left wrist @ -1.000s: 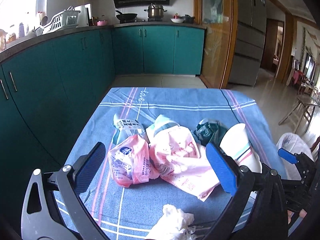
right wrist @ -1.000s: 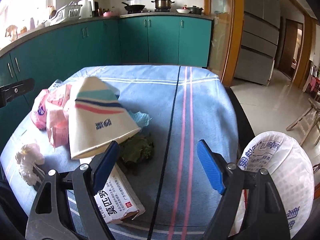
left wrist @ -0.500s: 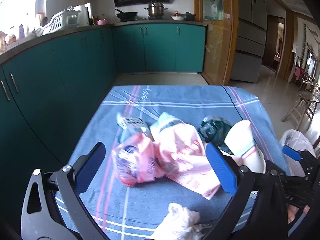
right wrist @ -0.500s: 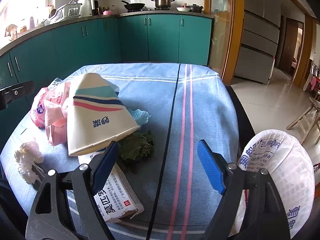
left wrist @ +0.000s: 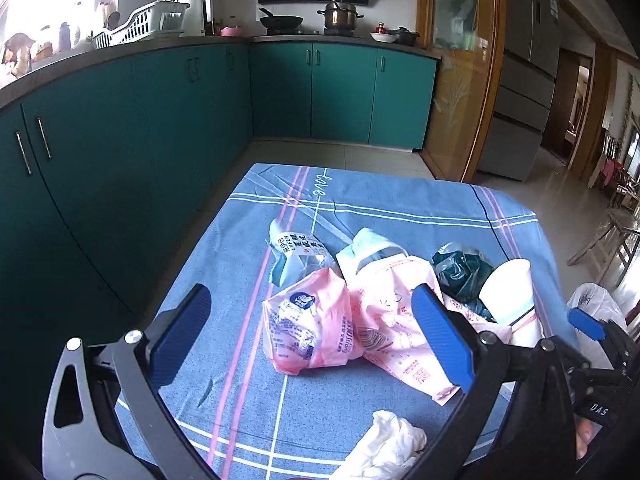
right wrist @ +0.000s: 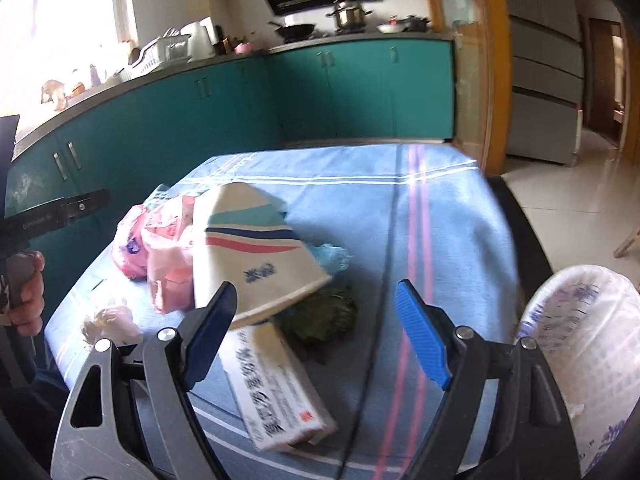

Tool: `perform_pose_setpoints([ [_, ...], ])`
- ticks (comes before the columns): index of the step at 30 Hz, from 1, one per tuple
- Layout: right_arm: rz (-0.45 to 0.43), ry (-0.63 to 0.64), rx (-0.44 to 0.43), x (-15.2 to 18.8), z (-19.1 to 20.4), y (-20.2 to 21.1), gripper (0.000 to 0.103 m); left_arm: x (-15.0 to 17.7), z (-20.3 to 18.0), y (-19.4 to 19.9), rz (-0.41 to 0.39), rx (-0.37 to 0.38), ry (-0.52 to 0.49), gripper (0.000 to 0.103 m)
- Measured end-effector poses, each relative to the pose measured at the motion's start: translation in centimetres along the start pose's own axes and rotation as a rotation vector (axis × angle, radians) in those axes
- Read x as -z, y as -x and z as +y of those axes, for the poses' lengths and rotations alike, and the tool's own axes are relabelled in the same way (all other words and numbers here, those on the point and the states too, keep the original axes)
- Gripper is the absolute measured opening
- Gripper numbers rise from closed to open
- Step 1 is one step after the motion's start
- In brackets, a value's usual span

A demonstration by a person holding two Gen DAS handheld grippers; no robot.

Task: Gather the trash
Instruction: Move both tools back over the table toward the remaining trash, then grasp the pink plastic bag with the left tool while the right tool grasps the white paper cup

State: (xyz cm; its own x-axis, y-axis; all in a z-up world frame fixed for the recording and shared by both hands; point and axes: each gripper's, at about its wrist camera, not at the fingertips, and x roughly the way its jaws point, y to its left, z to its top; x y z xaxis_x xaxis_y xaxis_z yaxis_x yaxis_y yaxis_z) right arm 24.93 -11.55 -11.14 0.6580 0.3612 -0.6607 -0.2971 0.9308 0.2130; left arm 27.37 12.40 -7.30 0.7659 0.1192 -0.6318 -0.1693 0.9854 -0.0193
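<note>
Trash lies on a blue striped tablecloth (left wrist: 280, 412): two pink wrappers (left wrist: 308, 330), a clear printed wrapper (left wrist: 298, 250), a dark green bag (left wrist: 460, 272), a paper cup (left wrist: 510, 300) on its side and a white tissue (left wrist: 384, 448). My left gripper (left wrist: 312, 336) hovers open over the pink wrappers, holding nothing. My right gripper (right wrist: 316, 336) is above a white box (right wrist: 276, 384) and green leaves (right wrist: 324, 316), beside the cup (right wrist: 256, 256). Its jaws are opening and the pads press on nothing.
A white woven bag (right wrist: 584, 352) stands open off the table's right edge. Teal cabinets (left wrist: 120, 128) run along the left and back. A hand (right wrist: 28, 292) holds the left gripper's handle at the left of the right wrist view. Tiled floor lies to the right.
The right wrist view has swung and blurred, and its jaws stand slightly wider. The left gripper has drifted a little left, so the trash pile sits further right in its view.
</note>
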Motion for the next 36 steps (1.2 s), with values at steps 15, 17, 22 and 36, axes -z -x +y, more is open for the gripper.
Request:
perform_pose_setpoints([
  [15,0.157,0.069,-0.178,-4.1,1.9,-7.5,0.084,0.4,0.5,-0.4,0.036,0.009,-0.004,0.100],
  [17,0.145,0.075,-0.182,-3.9,2.0,-6.8,0.081,0.4,0.9,-0.6,0.043,0.010,0.011,0.100],
  [22,0.075,0.111,-0.141,-3.3,2.3,-4.0,0.078,0.1,2.0,-0.9,0.059,0.005,0.051,0.100],
  [36,-0.001,0.023,-0.050,-2.4,-1.5,-0.4,0.078,-0.1,4.3,-6.3,0.185,0.057,0.126,0.095],
])
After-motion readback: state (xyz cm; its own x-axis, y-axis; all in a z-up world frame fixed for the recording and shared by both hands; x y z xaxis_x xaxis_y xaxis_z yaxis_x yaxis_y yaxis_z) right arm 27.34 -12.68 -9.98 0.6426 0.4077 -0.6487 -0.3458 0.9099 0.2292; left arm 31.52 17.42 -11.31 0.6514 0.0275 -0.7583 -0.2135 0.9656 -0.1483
